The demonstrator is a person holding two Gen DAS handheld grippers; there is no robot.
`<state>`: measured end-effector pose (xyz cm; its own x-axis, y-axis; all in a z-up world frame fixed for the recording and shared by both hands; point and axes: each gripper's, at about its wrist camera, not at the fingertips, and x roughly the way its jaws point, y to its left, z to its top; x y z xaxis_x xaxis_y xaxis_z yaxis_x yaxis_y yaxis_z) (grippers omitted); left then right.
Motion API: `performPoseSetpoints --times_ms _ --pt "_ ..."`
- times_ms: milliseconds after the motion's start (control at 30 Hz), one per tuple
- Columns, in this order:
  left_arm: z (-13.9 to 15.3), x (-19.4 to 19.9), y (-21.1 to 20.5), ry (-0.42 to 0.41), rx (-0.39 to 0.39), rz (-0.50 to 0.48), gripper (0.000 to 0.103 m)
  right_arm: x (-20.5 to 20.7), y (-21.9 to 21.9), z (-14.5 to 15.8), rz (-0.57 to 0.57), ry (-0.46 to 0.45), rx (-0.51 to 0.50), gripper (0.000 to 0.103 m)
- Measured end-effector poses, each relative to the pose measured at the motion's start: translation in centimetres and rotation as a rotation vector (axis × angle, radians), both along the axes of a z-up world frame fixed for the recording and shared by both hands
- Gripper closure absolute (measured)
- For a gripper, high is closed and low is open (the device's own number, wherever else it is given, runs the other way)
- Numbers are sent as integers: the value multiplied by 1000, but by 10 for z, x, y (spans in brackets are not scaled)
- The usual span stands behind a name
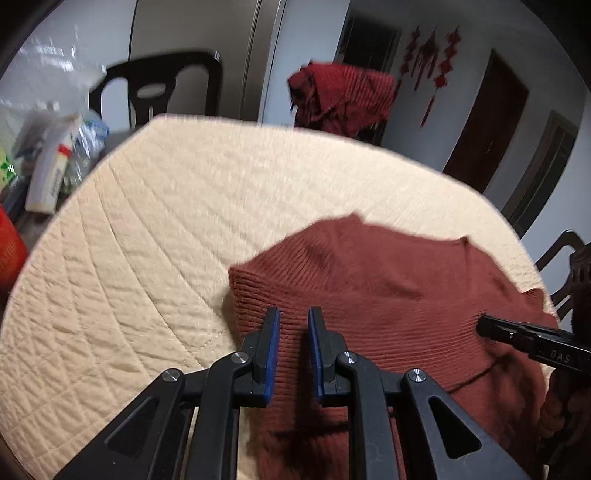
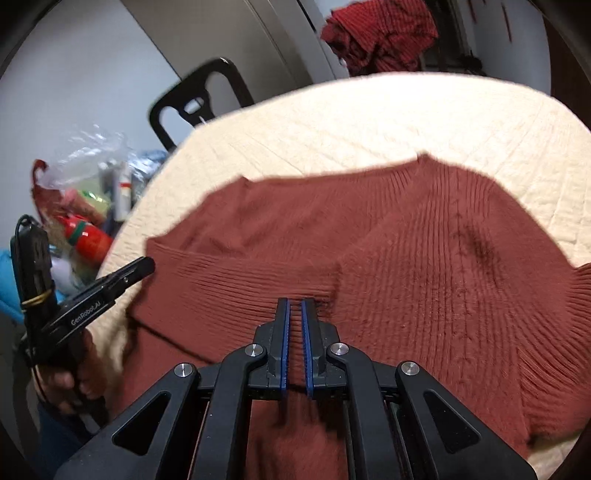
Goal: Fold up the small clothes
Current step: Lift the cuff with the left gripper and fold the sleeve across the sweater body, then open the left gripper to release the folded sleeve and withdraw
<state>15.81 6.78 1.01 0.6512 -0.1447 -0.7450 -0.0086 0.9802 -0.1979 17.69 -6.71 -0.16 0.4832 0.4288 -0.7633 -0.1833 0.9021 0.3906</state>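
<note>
A rust-red ribbed sweater [image 1: 388, 295] lies spread on the cream quilted cover [image 1: 147, 240] of a round tabletop, on the side nearest both cameras. The left wrist view shows the left gripper [image 1: 294, 314] over the sweater's ribbed edge, its blue-padded jaws spread with a clear gap and nothing between them; only this view takes in the red hanging wall ornaments [image 1: 428, 59] and dark doors [image 1: 487, 122] beyond the tabletop, and a white carton [image 1: 51, 170] off the cover's left edge. The right wrist view shows the right gripper [image 2: 295, 306] low over the middle of the sweater, jaws nearly together with a narrow slit between them; whether they pinch any knit cannot be told. Only this view shows a folded sleeve [image 2: 229, 280] lying across the body, a dark spot [image 2: 480, 247] on the knit, and a hand [image 2: 74, 369] holding the other gripper's black handle left of the sweater. Past the tabletop's far edge stand a black chair [image 1: 159, 88] and a bundle of darker red checked cloth [image 2: 384, 33].
</note>
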Motion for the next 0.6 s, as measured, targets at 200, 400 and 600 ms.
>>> performPoseSetpoints --times_ms 200,400,600 --pt "8 -20 1 -24 -25 -22 85 -14 -5 12 -5 -27 -29 97" --pt "1 -40 -8 -16 12 -39 85 -28 -10 3 -7 -9 -35 97" --pt "2 -51 -12 -23 42 -42 78 -45 -7 3 24 -35 -76 95"
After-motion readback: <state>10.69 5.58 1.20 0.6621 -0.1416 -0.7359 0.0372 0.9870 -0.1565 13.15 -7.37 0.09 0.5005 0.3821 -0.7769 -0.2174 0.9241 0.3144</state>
